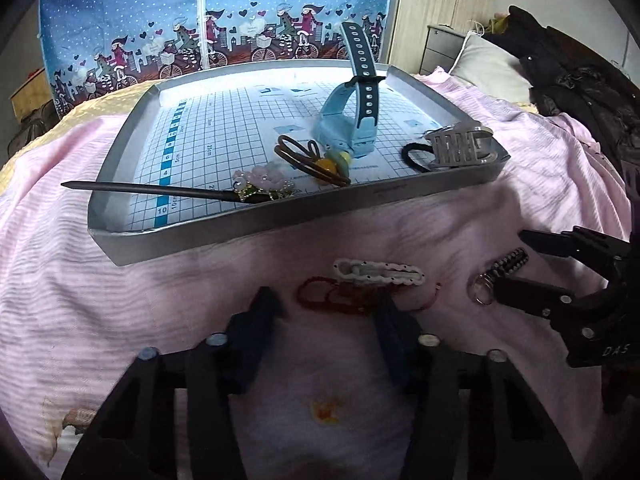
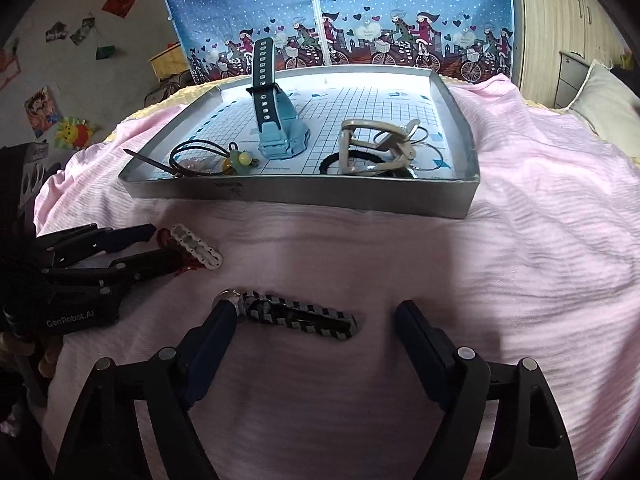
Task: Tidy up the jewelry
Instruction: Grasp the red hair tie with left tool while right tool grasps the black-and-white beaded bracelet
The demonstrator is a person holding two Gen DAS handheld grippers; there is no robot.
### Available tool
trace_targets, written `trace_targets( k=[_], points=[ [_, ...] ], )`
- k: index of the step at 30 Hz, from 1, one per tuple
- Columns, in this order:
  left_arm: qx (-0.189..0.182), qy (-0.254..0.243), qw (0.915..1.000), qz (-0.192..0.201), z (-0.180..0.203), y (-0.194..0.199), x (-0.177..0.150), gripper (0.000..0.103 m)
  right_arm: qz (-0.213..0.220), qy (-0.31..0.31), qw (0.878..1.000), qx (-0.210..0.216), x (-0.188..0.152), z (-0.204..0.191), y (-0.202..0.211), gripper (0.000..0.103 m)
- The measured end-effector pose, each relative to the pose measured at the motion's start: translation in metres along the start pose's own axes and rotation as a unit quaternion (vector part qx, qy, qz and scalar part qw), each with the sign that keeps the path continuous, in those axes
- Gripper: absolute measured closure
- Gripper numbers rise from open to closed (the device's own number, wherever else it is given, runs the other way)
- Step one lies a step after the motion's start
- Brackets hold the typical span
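Observation:
A silver tray [image 1: 248,236] [image 2: 300,196] lined with grid paper holds a blue watch [image 1: 348,120] [image 2: 280,128], a flowered hair stick [image 1: 160,190], a brown hair tie with yellow beads [image 1: 316,160] [image 2: 236,160], a black hair tie [image 1: 416,156] and a beige claw clip [image 1: 456,144] [image 2: 376,148]. In front of it on the pink blanket lie a white snap clip [image 1: 376,272] [image 2: 196,248], a red hair tie [image 1: 324,298] and a black-and-grey braided keychain [image 2: 300,316] [image 1: 506,266]. My left gripper [image 1: 326,308] [image 2: 162,244] is open over the red tie. My right gripper [image 2: 316,316] [image 1: 514,264] is open astride the keychain.
The pink blanket [image 2: 520,240] covers a bed. A blue patterned fabric wardrobe [image 1: 200,20] stands behind the tray. A pillow [image 1: 492,64] and dark clothes [image 1: 580,80] lie at the right, with wooden cabinets [image 1: 440,0] beyond.

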State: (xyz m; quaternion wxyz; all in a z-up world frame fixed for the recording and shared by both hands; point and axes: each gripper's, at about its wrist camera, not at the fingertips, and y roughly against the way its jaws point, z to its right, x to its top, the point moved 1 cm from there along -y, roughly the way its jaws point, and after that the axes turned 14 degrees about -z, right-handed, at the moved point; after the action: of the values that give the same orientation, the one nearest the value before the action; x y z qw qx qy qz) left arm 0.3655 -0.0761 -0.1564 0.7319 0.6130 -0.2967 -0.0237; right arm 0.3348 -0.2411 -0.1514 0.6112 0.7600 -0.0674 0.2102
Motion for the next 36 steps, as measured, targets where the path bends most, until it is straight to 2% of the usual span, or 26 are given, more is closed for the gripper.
trace_targets(
  k=[3,11,14,16,23,27,36],
  points=[
    [0.0,-0.007,1.0,0.0,0.003,-0.002,0.0,0.071,0.001,-0.008,1.0,0.007,0.001,0.0,-0.001,0.025],
    [0.004,-0.012,0.9999,0.004,0.006,-0.003,-0.001,0.073,0.005,-0.015,1.0,0.01,0.0,-0.002,-0.001,0.037],
    [0.007,-0.014,0.9998,0.007,0.008,-0.003,-0.002,0.075,0.005,-0.016,1.0,0.013,-0.001,-0.003,-0.001,0.042],
    [0.008,-0.014,0.9998,0.009,0.009,-0.003,-0.003,0.08,0.004,-0.019,1.0,0.015,-0.001,-0.003,0.0,0.046],
    [-0.011,-0.009,0.9997,0.019,0.006,0.001,-0.006,0.088,0.0,-0.031,0.999,0.03,-0.003,-0.005,0.003,0.047],
    [-0.02,0.001,0.9993,0.033,0.003,0.005,-0.009,0.099,-0.001,-0.047,0.998,0.047,-0.004,-0.001,0.008,0.047],
    [-0.039,0.004,0.9969,0.068,0.005,0.02,-0.017,0.101,0.008,-0.076,0.995,0.071,-0.007,0.008,0.021,0.047]
  ],
)
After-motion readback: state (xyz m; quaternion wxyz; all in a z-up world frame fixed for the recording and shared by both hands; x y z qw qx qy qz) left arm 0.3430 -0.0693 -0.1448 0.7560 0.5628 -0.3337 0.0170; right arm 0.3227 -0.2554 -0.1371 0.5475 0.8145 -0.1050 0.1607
